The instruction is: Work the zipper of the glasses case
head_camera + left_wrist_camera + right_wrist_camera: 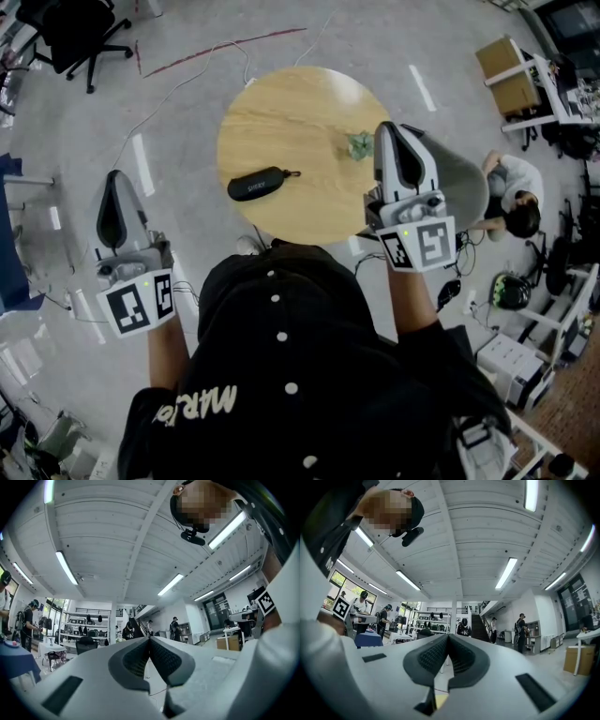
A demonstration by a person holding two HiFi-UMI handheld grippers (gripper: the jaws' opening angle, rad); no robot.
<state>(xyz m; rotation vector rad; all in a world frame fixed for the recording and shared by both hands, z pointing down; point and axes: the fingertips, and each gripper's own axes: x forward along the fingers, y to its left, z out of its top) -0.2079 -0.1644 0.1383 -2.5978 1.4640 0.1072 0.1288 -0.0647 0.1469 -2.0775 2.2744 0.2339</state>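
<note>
At the bottom of the head view is the person's black top with white buttons, and an arm reaches up from it on each side. At the lower left the left hand-held gripper (114, 178) is held over the grey floor (187, 103), its marker cube (139, 302) nearest the body. It is well apart from the bench (281, 112). Right of centre, the right hand-held gripper (387, 129) shows against the bench's right edge, above its own marker cube (420, 246). In the left gripper view the left hand-held gripper (150, 639) has its dark ribbed pads (136, 658) pressed together with nothing between them. The right gripper view shows the right hand-held gripper (448, 635) the same way, jaws together and empty. Both views look out over a large room with white ceiling beams, strip lights, shelves and standing people far off. Beyond the grippers in the head view the round wooden bench fills the upper middle. The black glasses case (258, 184) lies on its lower left part, long side running left to right, with a short pull (292, 173) sticking out at its right end. Neither hand-held gripper touches it. Whether its zipper is open or closed is too small to tell. A small green thing (359, 143) lies on the bench just beside the right hand-held gripper's tip. Farther out are a black office chair (75, 33) at the upper left, a red cable (225, 47) on the floor above the bench, a cardboard box (502, 61) at the upper right and a seated person (514, 192) at the right edge.
</note>
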